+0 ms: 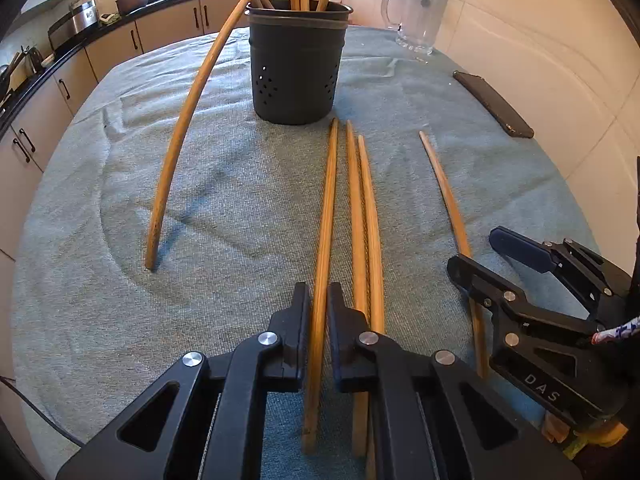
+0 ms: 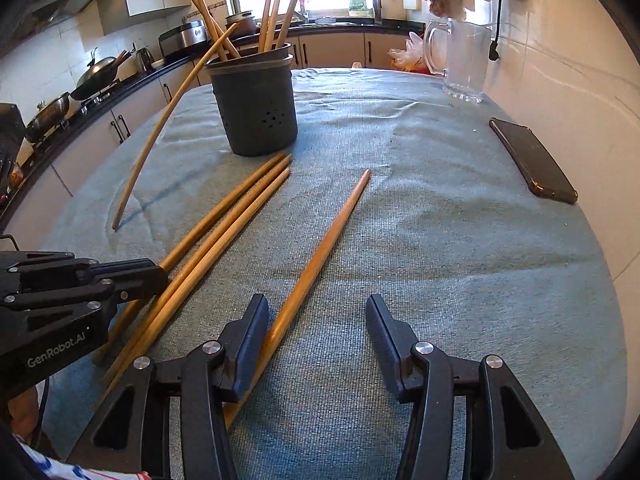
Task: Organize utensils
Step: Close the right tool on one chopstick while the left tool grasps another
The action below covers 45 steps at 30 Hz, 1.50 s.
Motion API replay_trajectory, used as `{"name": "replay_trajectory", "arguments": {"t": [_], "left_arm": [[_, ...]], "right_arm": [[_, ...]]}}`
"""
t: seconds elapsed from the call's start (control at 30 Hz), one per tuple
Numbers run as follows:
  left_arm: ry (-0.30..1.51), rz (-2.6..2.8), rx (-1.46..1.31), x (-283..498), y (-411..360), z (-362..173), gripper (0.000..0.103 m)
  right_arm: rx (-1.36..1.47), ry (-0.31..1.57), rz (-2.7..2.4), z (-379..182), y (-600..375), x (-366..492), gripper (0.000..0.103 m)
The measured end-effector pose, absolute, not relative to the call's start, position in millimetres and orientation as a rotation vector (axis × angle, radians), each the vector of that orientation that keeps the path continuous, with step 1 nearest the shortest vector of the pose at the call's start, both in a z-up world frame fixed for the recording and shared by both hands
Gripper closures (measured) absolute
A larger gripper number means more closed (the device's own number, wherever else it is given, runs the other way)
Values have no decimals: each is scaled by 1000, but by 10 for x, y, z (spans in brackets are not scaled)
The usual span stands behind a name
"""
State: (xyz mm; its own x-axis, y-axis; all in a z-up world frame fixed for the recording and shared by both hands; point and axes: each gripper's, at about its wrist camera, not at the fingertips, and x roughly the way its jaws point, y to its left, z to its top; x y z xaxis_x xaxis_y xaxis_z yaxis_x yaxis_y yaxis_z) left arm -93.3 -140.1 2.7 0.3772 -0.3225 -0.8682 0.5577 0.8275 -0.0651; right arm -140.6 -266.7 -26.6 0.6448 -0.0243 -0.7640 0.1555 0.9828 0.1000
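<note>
A dark grey holder [image 1: 297, 62] with several wooden chopsticks stands at the far middle of the cloth; it also shows in the right wrist view [image 2: 256, 104]. One chopstick [image 1: 192, 108] leans from the cloth against its rim. My left gripper [image 1: 319, 300] is shut on the leftmost chopstick [image 1: 326, 216] of three lying side by side. Two more chopsticks [image 1: 366, 216] lie just right of it. A single chopstick [image 2: 320, 256] lies apart; my right gripper [image 2: 316, 312] is open, its left finger [image 2: 250, 336] touching that stick.
A black phone [image 1: 494, 104] lies at the right edge of the blue-grey cloth [image 1: 240, 184]. A glass pitcher [image 1: 420, 16] stands at the far right. Kitchen counters and cookware [image 2: 96, 76] run along the left, a tiled wall on the right.
</note>
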Motion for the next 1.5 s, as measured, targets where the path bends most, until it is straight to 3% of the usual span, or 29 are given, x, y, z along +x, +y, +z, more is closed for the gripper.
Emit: {"name": "replay_trajectory", "arguments": {"t": [0.37, 0.4, 0.43, 0.53, 0.73, 0.97, 1.1, 1.13, 1.27, 1.33, 1.5], "left_arm": [[1117, -542, 116, -920, -1202, 27, 96], [1125, -539, 106, -942, -1162, 26, 97], [1129, -535, 99, -968, -1125, 29, 97], [1132, -515, 98, -1075, -1029, 37, 97], [1136, -474, 96, -1382, -861, 65, 97], [1160, -478, 84, -1462, -814, 70, 96], [1113, -467, 116, -1537, -810, 163, 96], [1104, -473, 118, -1550, -808, 194, 96], [1069, -468, 129, -1511, -756, 321, 90], [1053, -453, 139, -1452, -745, 362, 81], [1054, -475, 176, -1205, -838, 404, 80]], "right_arm": [[154, 863, -106, -268, -2653, -1409, 49], [155, 862, -110, -267, -2652, -1412, 53], [156, 859, -118, -265, -2655, -1418, 67], [163, 854, -110, -263, -2665, -1433, 85], [174, 881, -76, -238, -2741, -1596, 95], [149, 949, -44, -229, -2831, -2027, 94], [203, 955, -4, -212, -2890, -2091, 71], [215, 956, 4, -211, -2892, -2087, 69], [160, 965, -16, -218, -2822, -2026, 69], [131, 974, -17, -216, -2802, -1972, 69], [108, 1014, -17, -204, -2876, -1745, 70]]}}
